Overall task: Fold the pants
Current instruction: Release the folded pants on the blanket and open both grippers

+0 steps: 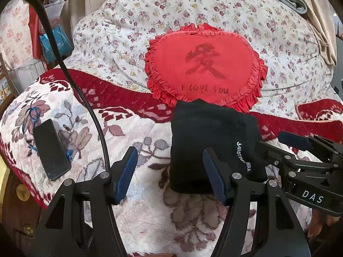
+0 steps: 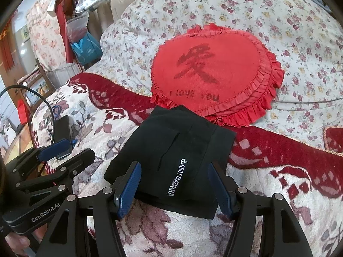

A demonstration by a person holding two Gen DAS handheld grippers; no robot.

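Grippers first: our left gripper (image 1: 170,171) and right gripper (image 2: 174,184) both hang released, jaws apart, gripping nothing. Ahead of us the black pants (image 2: 171,150) lie on the floral blanket (image 2: 278,192) as a compact folded stack, near the red heart cushion (image 2: 214,72). We judge folding essentially done, perhaps only tidying left.

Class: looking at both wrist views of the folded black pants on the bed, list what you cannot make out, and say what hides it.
- Pants near edge: right wrist view, behind the right tool's fingers.
- Pants' right side: left wrist view, behind the left tool's finger.
- Layers underneath: hidden by the top fold.
- Phone screen: dark, nothing readable.
- Heart cushion's lower edge: pants overlap it.
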